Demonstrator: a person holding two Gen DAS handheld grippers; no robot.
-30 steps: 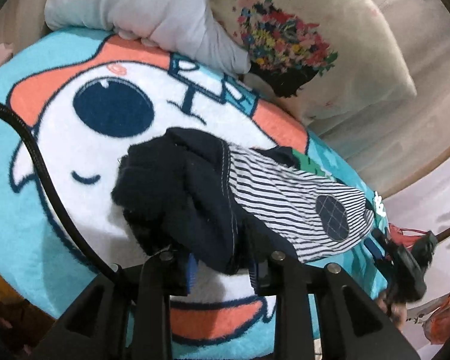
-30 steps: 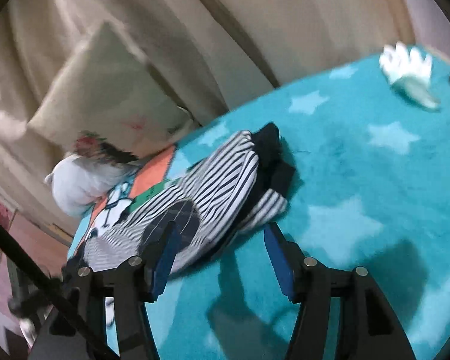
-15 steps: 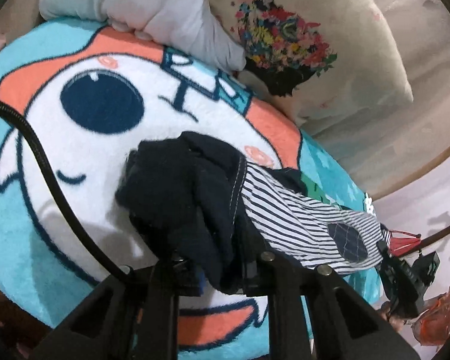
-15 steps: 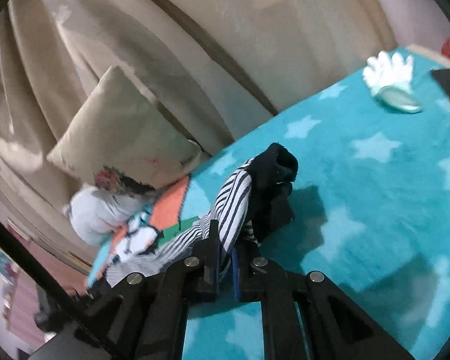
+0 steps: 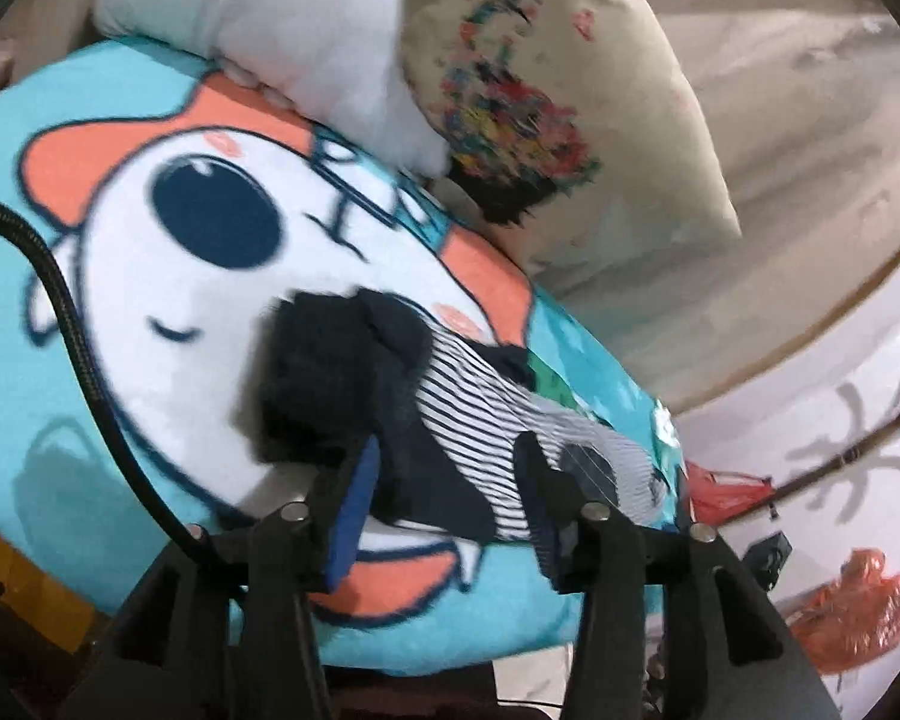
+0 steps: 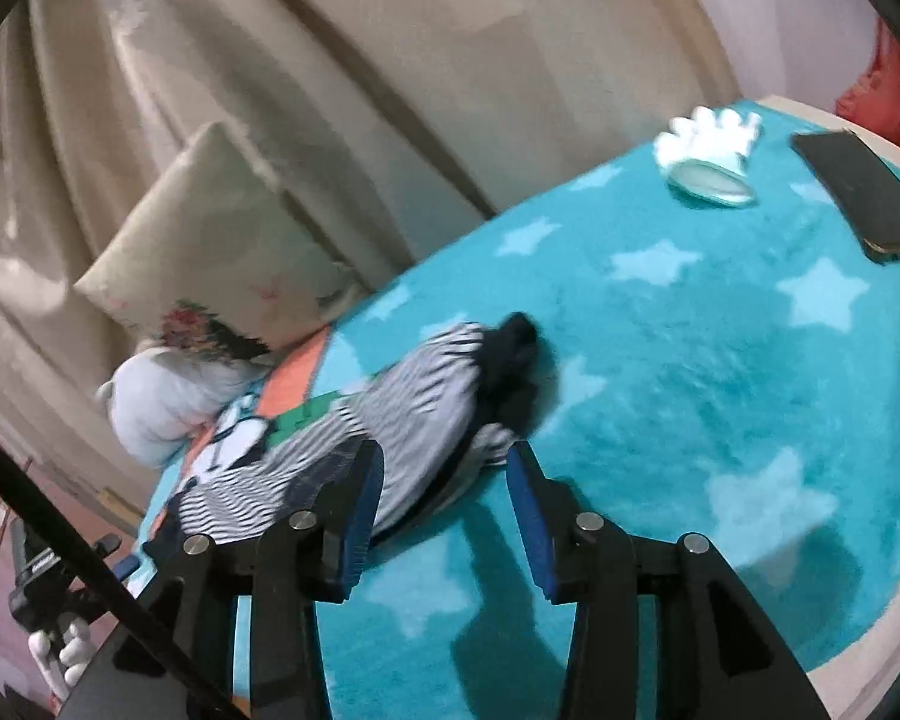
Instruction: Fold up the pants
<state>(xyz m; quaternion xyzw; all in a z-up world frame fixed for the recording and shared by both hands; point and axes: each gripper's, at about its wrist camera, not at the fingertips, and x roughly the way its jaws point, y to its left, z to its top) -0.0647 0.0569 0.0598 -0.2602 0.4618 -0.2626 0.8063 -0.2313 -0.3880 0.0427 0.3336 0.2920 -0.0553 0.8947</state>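
The pants (image 5: pixel 450 414) are small, black-and-white striped with dark navy parts, and lie bunched on a teal cartoon blanket (image 5: pixel 150 324). In the left wrist view my left gripper (image 5: pixel 447 504) is open, its blue-padded fingers on either side of the dark end of the pants. In the right wrist view the pants (image 6: pixel 402 408) lie stretched from lower left to centre, with a dark cuff at the far end. My right gripper (image 6: pixel 444 504) is open, its fingers apart around the near edge of the striped cloth.
A floral cushion (image 5: pixel 546 120) and a white pillow (image 5: pixel 270 18) lie at the head of the bed. A white glove-shaped item (image 6: pixel 708 144) and a dark flat phone-like object (image 6: pixel 858 192) lie on the blanket's far right. Beige curtains hang behind. Orange bags (image 5: pixel 858 612) lie beyond the bed edge.
Both grippers were shut on the pants half a second ago and now stand open. The pants have dropped back onto the blanket.
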